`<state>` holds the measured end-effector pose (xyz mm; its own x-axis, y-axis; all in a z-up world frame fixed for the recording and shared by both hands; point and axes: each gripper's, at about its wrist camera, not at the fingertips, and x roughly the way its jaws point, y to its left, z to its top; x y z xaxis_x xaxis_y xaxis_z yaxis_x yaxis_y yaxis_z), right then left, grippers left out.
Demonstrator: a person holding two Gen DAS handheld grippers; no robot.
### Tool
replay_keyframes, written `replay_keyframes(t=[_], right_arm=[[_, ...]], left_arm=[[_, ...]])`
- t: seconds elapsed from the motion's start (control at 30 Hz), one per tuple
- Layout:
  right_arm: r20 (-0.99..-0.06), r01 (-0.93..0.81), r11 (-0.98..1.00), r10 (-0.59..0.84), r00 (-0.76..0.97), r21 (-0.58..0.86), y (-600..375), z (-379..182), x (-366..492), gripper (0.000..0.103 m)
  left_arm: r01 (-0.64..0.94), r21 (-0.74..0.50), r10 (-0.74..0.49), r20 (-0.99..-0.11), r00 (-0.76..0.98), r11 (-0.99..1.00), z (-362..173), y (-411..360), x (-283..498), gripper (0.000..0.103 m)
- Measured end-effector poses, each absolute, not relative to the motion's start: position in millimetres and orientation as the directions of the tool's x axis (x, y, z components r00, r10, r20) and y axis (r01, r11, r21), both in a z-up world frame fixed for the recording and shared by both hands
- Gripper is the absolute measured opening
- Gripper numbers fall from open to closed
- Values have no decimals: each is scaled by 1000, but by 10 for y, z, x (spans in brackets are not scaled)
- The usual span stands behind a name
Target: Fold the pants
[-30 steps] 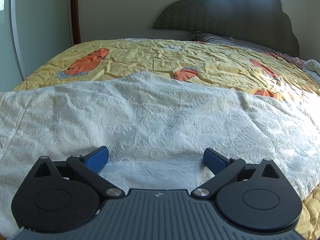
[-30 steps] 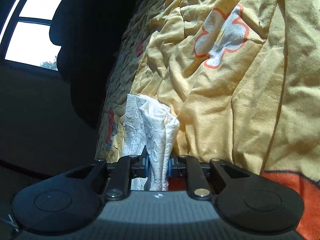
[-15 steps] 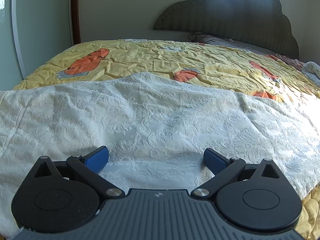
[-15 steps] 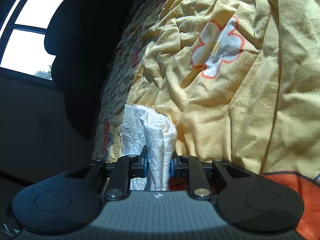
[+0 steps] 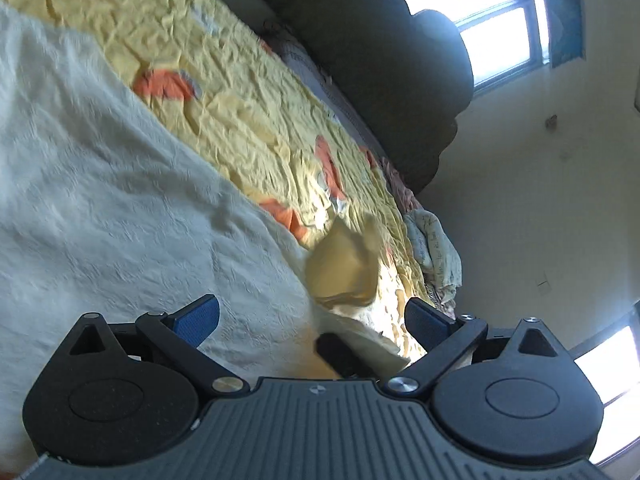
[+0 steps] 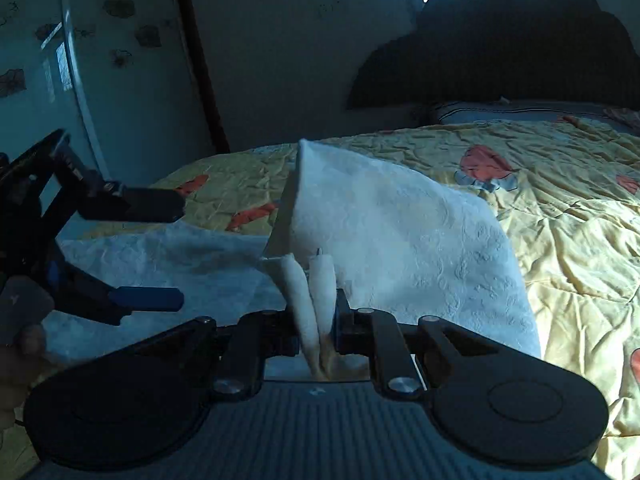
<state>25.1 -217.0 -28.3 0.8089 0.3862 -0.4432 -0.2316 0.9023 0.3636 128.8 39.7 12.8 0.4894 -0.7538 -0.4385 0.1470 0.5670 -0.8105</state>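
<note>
A bed with a crumpled yellow quilt (image 6: pixel 560 216) stands against a pale wall (image 5: pixel 540 184), its dark scalloped headboard (image 6: pixel 500 60) beneath a bright window (image 5: pixel 492 20). Daylight falls across the quilt's far edge.
</note>
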Motion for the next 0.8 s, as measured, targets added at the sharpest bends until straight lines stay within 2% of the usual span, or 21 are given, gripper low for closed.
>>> replay_keyframes(t=[0.07, 0.2, 0.23, 0.27, 0.4, 0.47, 0.53, 0.6, 0.67, 0.8], right_arm=[[-444, -232, 893, 400, 801, 386, -2094, -309, 236, 14], [-453, -249, 902, 397, 798, 352, -2037, -314, 212, 14], [-457, -256, 907, 394, 797, 335, -2017, -309, 222, 15], [-459, -260, 910, 391, 798, 322, -2000, -302, 217, 16], [-461, -255, 934, 346, 817, 249, -1902, -271, 156, 19], [-468, -261, 934, 348, 812, 243, -1888, -271, 139, 26], [-477, -275, 933, 355, 804, 232, -1864, -276, 108, 36], [-464, -310, 920, 388, 796, 238, -1856, -295, 51, 37], [-461, -354, 891, 451, 765, 285, -1850, -287, 18, 26], [-413, -407, 838, 537, 736, 364, -1710, -143, 82, 24]], left_arm=[[76, -804, -734, -494, 467, 590, 16, 304, 1399, 99], [35, -845, -760, -461, 459, 533, -56, 173, 1481, 96], [38, -842, -755, -462, 465, 538, -42, 118, 1497, 87], [37, -835, -747, -471, 468, 550, -28, 62, 1517, 71], [53, -768, -708, -559, 433, 639, -20, -142, 1603, 44], [55, -721, -663, -601, 446, 690, -17, -122, 1597, 14], [73, -693, -636, -610, 473, 718, -14, -83, 1585, 10], [111, -656, -612, -613, 499, 747, 58, -59, 1553, 8], [173, -589, -578, -618, 533, 789, 208, -33, 1489, 8], [246, -449, -495, -607, 621, 859, 525, 184, 1334, 8]])
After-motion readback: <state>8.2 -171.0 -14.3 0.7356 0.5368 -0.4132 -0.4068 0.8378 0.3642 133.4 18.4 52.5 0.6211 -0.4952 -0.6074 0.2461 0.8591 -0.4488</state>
